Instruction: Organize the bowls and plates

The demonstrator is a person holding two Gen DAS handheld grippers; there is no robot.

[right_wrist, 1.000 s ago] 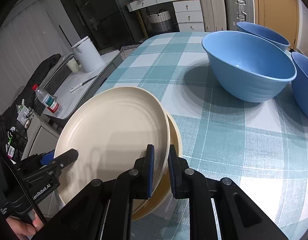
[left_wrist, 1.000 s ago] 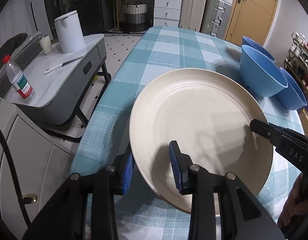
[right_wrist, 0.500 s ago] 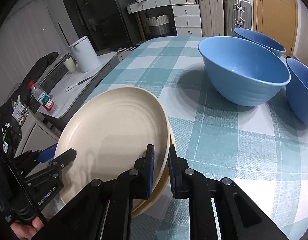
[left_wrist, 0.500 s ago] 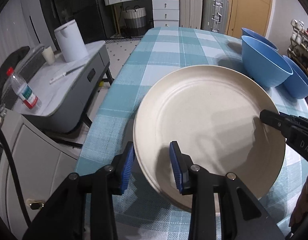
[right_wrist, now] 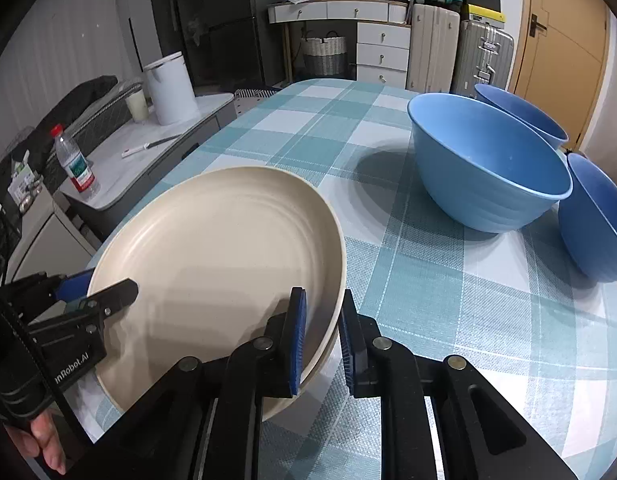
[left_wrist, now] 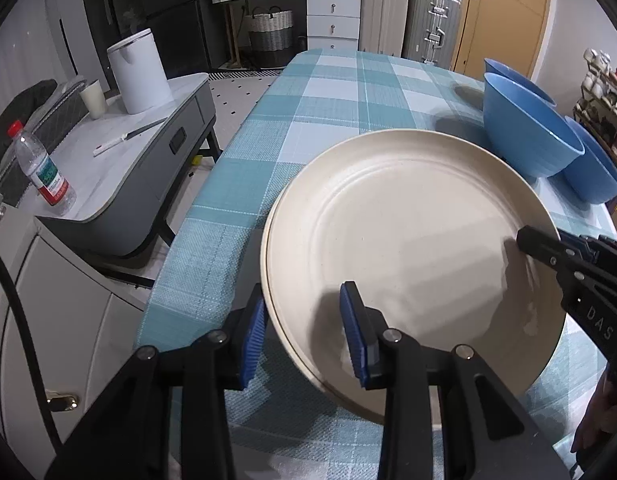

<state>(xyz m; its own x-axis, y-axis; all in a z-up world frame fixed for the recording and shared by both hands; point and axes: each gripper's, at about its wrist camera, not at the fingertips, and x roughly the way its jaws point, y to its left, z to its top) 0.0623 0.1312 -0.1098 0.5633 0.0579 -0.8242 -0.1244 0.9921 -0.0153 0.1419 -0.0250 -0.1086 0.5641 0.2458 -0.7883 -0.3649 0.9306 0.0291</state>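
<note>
Two black grippers, left (left_wrist: 304, 336) and right (right_wrist: 323, 332), each clamp one round cream plate's (right_wrist: 228, 264) rim at lower frame; three blue bowls (right_wrist: 484, 168) sit upper right.

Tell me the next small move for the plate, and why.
Probably open the right gripper and let go: the cream plate pinched at its rim looks already nested on the second plate beneath, on the table. The left gripper straddles the opposite rim.
</note>
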